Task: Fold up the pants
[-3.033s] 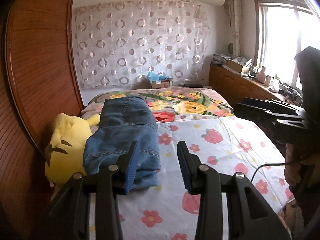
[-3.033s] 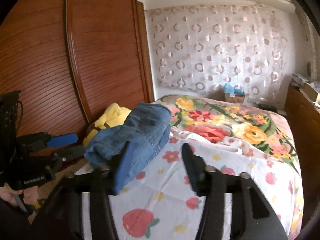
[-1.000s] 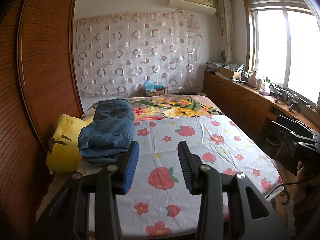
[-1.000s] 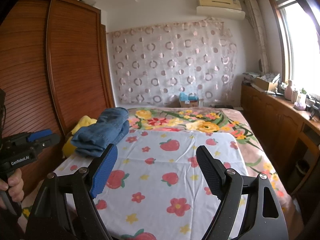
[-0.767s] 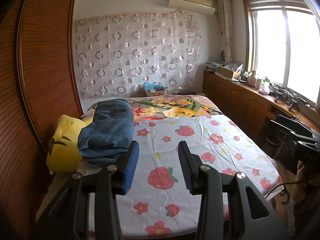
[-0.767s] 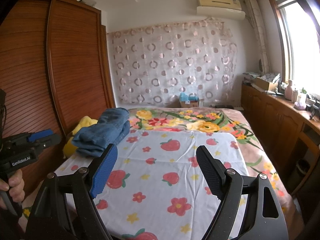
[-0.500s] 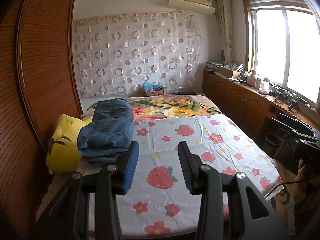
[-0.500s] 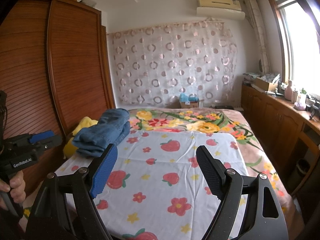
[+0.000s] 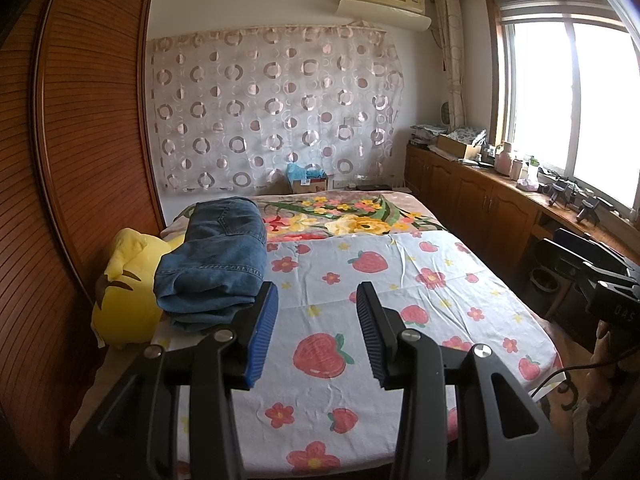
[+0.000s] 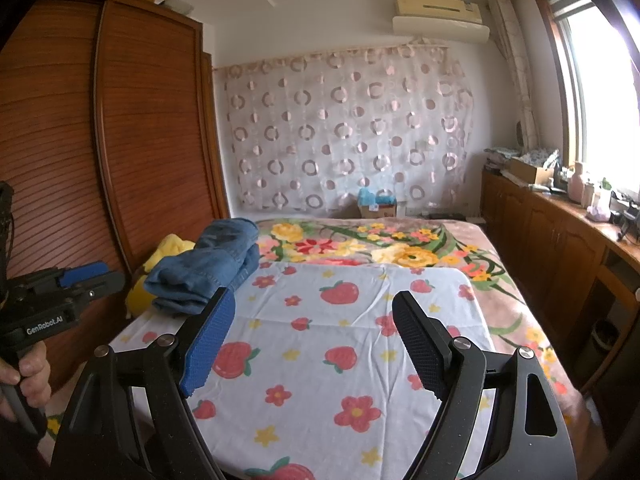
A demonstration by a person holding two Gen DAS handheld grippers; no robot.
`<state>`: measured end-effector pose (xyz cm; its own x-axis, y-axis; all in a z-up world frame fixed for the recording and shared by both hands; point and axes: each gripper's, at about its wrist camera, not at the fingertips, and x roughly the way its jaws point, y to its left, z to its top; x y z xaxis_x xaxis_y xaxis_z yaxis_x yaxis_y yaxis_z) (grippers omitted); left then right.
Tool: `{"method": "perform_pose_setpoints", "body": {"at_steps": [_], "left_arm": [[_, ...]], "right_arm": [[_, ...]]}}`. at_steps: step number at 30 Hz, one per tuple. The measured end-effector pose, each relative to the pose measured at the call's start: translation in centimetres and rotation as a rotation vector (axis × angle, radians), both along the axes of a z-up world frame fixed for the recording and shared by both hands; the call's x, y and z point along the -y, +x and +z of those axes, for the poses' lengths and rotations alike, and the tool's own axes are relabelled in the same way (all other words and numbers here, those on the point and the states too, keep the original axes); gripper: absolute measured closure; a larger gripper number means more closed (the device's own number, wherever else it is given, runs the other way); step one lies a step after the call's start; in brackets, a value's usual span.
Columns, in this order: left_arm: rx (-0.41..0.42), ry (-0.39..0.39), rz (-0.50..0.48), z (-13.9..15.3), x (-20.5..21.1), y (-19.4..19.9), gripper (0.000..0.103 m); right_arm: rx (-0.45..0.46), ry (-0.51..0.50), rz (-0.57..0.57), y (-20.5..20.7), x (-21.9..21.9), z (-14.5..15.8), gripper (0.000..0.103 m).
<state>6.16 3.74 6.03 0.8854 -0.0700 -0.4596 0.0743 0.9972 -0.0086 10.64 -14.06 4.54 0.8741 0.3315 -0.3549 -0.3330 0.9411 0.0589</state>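
both grippers have pulled back and up from the bed since three seconds ago, when the folded jeans sat right at their tips; over the last second nothing shifts. folded jeans (image 9: 216,256) lie in a thick stack at the far left side of the bed (image 9: 400,280), partly on the white strawberry sheet (image 9: 432,312) and partly leaning on a yellow plush toy (image 9: 124,292) squeezed against the wooden wardrobe (image 9: 80,160). jeans well apart from both tools, nobody touching them. left gripper (image 9: 316,332) hangs over the near edge of the sheet, jaws partly apart, nothing between them, blue pad on the left finger. right gripper (image 10: 316,344) also over the near sheet, jaws spread wide, empty. in the right wrist view the left gripper shows again at the left edge, a hand (image 10: 24,376) wrapped round its handle. in the left wrist view the right gripper's black body sits at the right edge. floral blanket (image 10: 400,248) covers the far half of the bed. circle-pattern curtain (image 10: 348,132) on the back wall, air conditioner (image 10: 436,16) above it, low wooden cabinets (image 9: 480,200) with clutter under the window (image 9: 568,108).
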Motion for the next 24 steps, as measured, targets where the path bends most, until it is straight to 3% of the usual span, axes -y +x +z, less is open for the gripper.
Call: {"method": "perform_pose_setpoints", "body": {"at_steps": [24], "left_arm": [[0.001,-0.002,0.001,-0.14,-0.11,-0.02,0.063]], "right_arm": [[0.002,0.001,-0.001,0.03,0.00,-0.25,0.020]]}}
